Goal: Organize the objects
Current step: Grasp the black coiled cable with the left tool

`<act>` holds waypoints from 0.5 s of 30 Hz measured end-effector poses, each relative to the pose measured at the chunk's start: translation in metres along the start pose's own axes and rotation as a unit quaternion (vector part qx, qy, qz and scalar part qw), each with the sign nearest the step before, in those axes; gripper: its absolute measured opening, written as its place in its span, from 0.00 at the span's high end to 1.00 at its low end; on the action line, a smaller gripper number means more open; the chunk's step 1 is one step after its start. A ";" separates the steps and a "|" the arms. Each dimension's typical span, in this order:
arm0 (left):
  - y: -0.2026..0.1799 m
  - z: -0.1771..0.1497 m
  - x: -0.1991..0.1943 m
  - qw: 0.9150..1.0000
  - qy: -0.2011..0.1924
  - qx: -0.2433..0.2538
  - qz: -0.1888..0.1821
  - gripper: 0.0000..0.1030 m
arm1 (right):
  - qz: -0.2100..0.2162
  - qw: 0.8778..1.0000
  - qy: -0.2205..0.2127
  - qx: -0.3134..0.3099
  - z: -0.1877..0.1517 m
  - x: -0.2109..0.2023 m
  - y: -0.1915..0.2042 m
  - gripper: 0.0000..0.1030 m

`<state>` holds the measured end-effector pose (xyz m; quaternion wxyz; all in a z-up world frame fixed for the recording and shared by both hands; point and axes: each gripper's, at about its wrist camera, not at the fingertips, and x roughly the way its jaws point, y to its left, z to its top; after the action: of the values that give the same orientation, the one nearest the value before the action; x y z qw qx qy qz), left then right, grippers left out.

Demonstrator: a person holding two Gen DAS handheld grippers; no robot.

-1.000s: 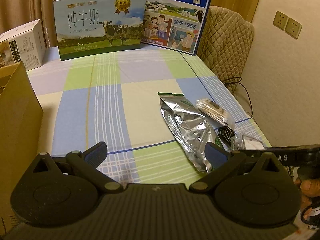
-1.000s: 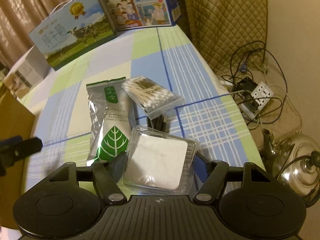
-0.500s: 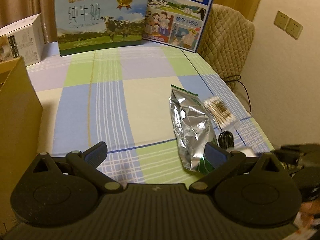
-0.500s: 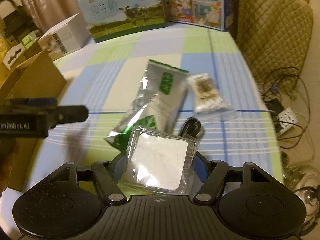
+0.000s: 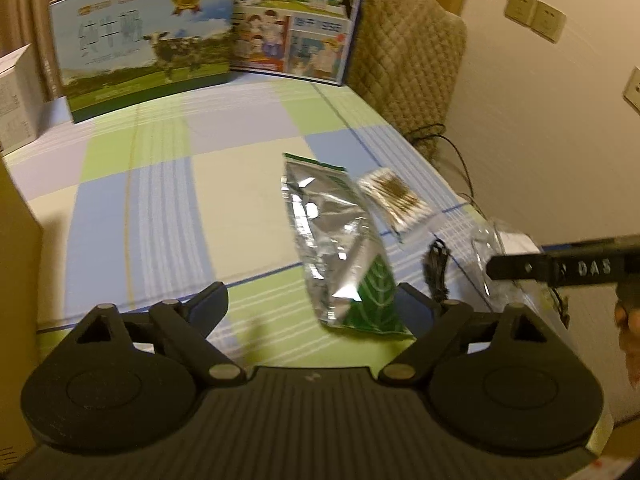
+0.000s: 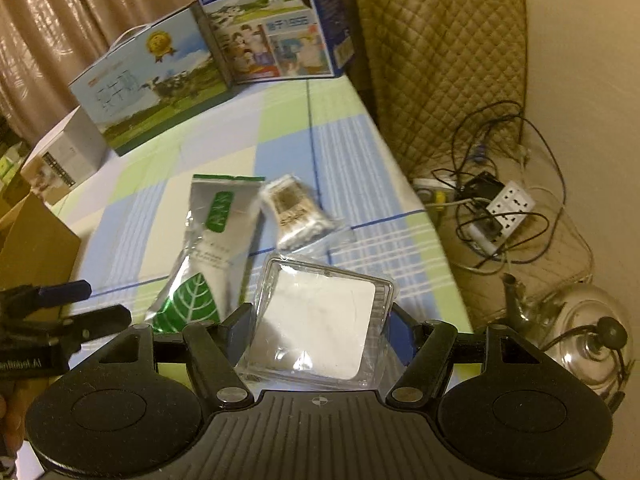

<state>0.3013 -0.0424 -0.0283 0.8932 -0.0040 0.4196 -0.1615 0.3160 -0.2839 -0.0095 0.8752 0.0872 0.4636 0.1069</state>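
Observation:
My right gripper (image 6: 318, 326) is shut on a clear plastic box with a white pad inside (image 6: 320, 324) and holds it above the table's near right corner; the box also shows in the left wrist view (image 5: 500, 248). A silver foil pouch with a green leaf (image 6: 208, 248) lies on the checked tablecloth (image 6: 280, 136), and it also shows in the left wrist view (image 5: 336, 248). A bag of cotton swabs (image 6: 296, 210) lies to the right of the pouch. A black cable bundle (image 5: 438, 270) lies near them. My left gripper (image 5: 312, 304) is open and empty, low over the table, next to the pouch.
Two milk cartons (image 5: 144, 40) (image 5: 296, 20) stand at the table's far edge, a white box (image 6: 64, 156) to their left. A brown cardboard box (image 6: 32, 240) stands at the left. A quilted chair (image 6: 440, 40), a power strip with cables (image 6: 512, 204) and a metal kettle (image 6: 588, 332) are on the right.
My right gripper has swung back to the right with the clear box in it. The left gripper has moved a little closer to the foil pouch, still open.

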 end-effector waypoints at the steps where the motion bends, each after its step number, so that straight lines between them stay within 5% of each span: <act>1: -0.004 0.000 0.001 1.000 -0.001 0.005 -0.003 0.19 | -0.003 1.000 -0.001 0.000 0.000 0.000 -0.001 0.36; 10: -0.046 -0.005 0.010 0.997 -0.001 0.053 -0.053 0.54 | -0.008 1.000 -0.007 0.008 0.001 -0.004 -0.006 0.36; 15: -0.069 -0.015 0.028 0.994 0.017 0.086 -0.065 0.61 | -0.015 1.000 -0.013 0.005 0.003 -0.006 -0.006 0.36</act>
<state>0.2874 -0.1136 -0.0488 0.8708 0.0481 0.4178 -0.2546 0.3158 -0.2916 -0.0049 0.8822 0.0856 0.4541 0.0901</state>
